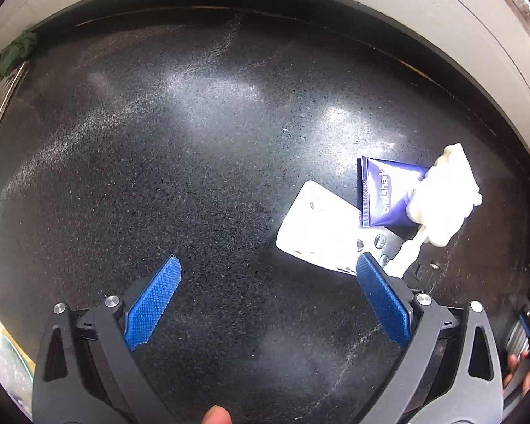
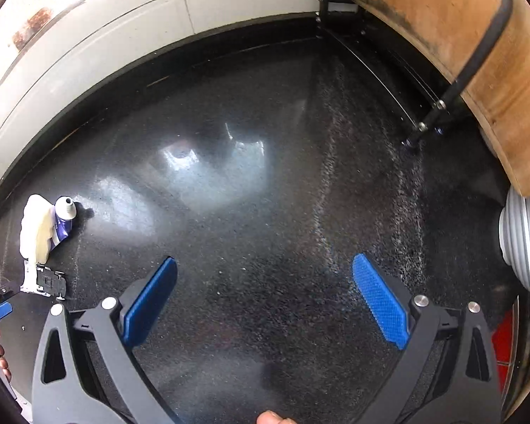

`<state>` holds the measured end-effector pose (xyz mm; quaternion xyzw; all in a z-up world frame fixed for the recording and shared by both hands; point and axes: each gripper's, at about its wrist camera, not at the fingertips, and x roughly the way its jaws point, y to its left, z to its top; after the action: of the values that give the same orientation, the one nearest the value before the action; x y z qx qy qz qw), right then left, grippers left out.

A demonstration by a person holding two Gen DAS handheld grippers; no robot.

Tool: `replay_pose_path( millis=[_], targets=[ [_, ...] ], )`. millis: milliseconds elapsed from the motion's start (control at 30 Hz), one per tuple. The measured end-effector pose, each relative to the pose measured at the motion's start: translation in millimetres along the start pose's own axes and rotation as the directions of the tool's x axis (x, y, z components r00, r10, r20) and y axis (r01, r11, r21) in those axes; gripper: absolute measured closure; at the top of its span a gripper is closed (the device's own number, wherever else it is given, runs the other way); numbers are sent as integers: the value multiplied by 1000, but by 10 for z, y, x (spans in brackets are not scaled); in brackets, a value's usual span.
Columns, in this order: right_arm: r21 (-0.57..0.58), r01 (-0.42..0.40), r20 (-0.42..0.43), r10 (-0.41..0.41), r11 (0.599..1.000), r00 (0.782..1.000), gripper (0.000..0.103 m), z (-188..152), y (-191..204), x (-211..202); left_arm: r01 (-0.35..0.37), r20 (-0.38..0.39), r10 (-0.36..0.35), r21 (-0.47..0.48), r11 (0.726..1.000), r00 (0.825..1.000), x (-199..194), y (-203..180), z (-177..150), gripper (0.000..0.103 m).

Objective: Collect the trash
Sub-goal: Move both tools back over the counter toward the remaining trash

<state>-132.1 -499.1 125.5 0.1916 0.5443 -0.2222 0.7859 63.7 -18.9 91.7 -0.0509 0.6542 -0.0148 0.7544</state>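
Tongs of the left hand [image 1: 266,300] stood wide apart and empty over the dark speckled surface [image 1: 194,141]. The trash lay just ahead and to their right: a purple tube [image 1: 385,194] under a crumpled white tissue [image 1: 445,194], atop a white card [image 1: 318,226], the tube's long axis slanting away rightward. The right tongs [image 2: 265,300], equally spread and empty, had the tube [image 2: 64,219] well off to their left, so the left hand looked nearer.

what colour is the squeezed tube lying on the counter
Dark blue or purple with white lettering and a white nozzle; the tube shows best in the left wrist view.
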Motion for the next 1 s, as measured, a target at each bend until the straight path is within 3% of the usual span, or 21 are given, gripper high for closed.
replay_pose_path(
  millis=[233,367,467,633,700,767,867,1000],
  targets=[
    [40,-7,-23,8,999,1000,7,-258,-214,32,36,-65,-48,-183,982,997,131,-133,-127,7],
    [39,-27,-31,29,999,999,7,-379,-284,78,-41,-84,19,-265,963,996,282,-128,-187,7],
    [40,-32,-38,34,999,999,7,-464,-335,80,-62,-33,56,-247,967,998,275,-161,-197,11],
    [36,-43,-37,44,998,998,7,-531,-295,90,4,57,7,-181,983,998,153,-215,-98,52],
    [26,-50,-39,51,998,998,7,-502,-248,126,59,52,-51,-171,983,997,155,-275,-95,83],
    [12,-62,-46,62,998,997,7,-496,-174,148,112,38,-107,-161,981,994,201,-371,-82,91],
    [-14,-89,-46,89,996,995,7,-478,-36,142,133,38,-129,-178,975,991,211,-331,-121,96],
    [-57,-115,-43,113,992,993,7,-444,169,120,100,57,-90,-206,973,994,143,-81,-137,99]
  ],
)
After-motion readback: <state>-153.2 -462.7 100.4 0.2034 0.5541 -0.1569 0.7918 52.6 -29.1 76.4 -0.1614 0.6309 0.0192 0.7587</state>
